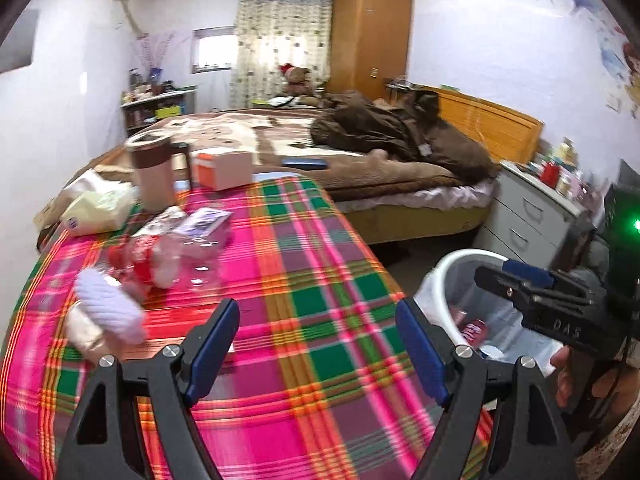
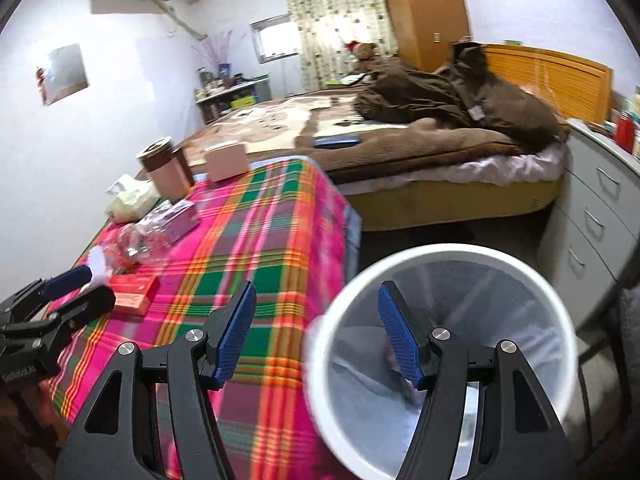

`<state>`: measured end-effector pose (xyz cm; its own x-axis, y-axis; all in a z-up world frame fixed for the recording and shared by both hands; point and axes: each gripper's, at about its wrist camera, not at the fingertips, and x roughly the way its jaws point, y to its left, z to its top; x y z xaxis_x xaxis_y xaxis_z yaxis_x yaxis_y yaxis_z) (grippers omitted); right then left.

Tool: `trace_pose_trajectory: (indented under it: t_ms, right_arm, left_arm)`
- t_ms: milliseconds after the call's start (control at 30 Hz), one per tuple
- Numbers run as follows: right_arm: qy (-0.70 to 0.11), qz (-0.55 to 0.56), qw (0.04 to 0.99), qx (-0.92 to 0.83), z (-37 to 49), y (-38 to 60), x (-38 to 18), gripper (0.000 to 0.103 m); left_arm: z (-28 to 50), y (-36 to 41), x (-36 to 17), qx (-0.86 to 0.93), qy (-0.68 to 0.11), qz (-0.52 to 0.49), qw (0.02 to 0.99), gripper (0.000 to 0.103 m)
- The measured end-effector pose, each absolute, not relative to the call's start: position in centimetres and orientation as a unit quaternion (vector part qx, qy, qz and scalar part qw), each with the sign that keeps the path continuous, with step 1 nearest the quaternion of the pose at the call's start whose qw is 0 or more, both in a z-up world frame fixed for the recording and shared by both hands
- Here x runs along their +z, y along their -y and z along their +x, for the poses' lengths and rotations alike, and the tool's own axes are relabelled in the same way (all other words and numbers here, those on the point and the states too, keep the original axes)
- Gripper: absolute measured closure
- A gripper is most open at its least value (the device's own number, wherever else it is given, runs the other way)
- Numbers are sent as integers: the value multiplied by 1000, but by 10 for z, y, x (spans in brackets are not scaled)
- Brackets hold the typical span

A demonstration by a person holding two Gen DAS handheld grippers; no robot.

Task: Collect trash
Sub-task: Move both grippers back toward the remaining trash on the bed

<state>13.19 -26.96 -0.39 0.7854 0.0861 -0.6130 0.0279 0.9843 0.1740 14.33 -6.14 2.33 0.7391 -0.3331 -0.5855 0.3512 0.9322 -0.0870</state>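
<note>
Left gripper [image 1: 318,344] spread wide and empty above the plaid table [image 1: 320,280]; right gripper [image 2: 318,332] gaping too, holding nothing, over the white bin [image 2: 440,252]; crumpled wrappers [image 1: 168,256] beside.

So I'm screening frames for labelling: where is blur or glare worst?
Left wrist view: white ribbed object and crumpled clear plastic bottle are smeared, window blown out. Right wrist view: round white trash bin rim is blurred, edges bowed by fisheye.
</note>
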Motion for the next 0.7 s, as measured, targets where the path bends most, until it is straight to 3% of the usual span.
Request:
trace_pose_trajectory:
  t_ms: [700]
  right_arm:
    - [-372,45,917,132,180,168,-24,38]
  left_arm:
    - [166,-86,-5,-32,-339,-27,940,21]
